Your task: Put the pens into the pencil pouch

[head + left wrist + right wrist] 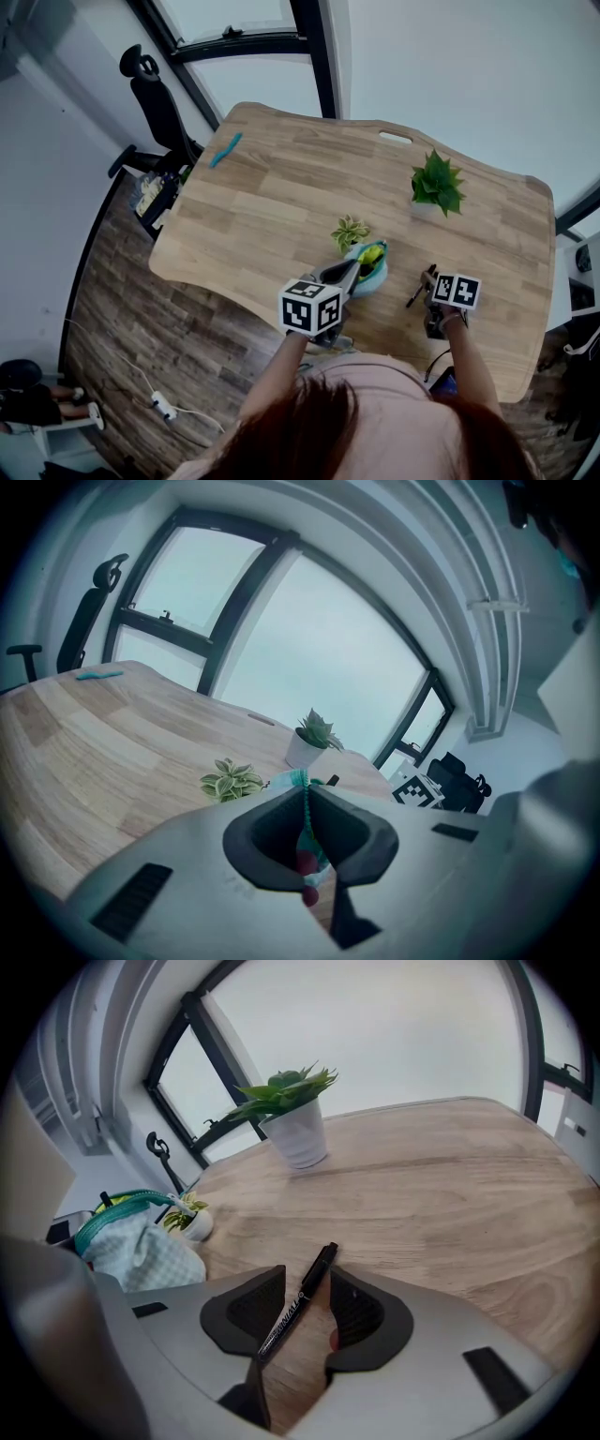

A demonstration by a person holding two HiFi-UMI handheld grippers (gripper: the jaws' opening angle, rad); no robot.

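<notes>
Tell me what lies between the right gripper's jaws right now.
A black pen lies on the table between the right gripper's open jaws. The pads are not pressing on it. The right gripper view shows this.

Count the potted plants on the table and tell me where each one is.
2. The small plant stands right beside the pouch; the big plant stands farther off, to the right. None looks hidden.
</notes>
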